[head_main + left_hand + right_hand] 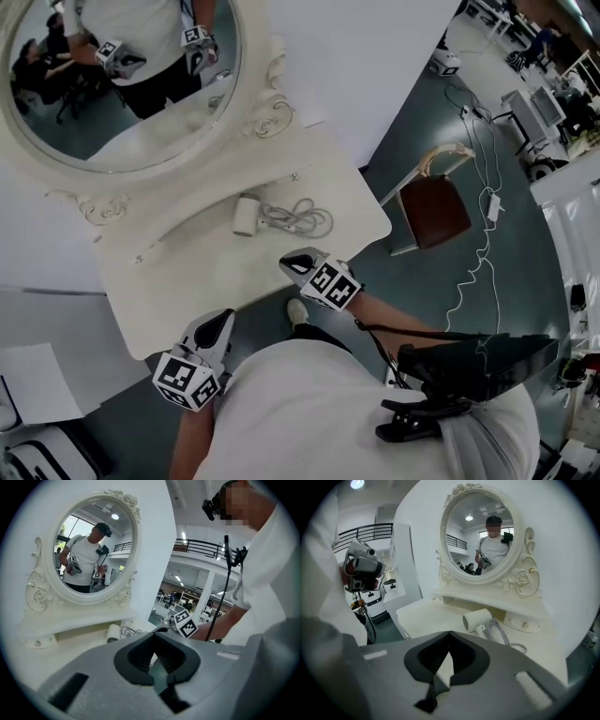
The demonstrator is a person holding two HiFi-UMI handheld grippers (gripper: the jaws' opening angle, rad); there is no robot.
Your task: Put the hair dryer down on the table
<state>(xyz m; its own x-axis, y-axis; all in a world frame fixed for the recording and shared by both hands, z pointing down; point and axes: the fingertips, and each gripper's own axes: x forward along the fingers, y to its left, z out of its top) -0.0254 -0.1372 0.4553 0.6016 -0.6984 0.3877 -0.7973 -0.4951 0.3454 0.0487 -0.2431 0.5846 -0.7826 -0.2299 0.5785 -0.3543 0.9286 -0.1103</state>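
Observation:
A white hair dryer [246, 216] lies on its side on the white dressing table [178, 281], its grey cord [302, 218] coiled just to its right. It also shows in the right gripper view as the hair dryer [478, 619] below the mirror, and small in the left gripper view as the hair dryer [113, 633]. My right gripper [298, 263] hangs over the table's front edge, a short way from the dryer, shut with nothing between its jaws [450, 633]. My left gripper [223, 321] sits lower left, off the table's front edge, also shut and empty [156, 632].
An oval ornate mirror [122, 84] stands at the back of the table. A brown-seated chair [433, 208] stands on the floor to the right, with a white cable [473, 272] trailing past it. A white sheet [37, 382] lies at the lower left.

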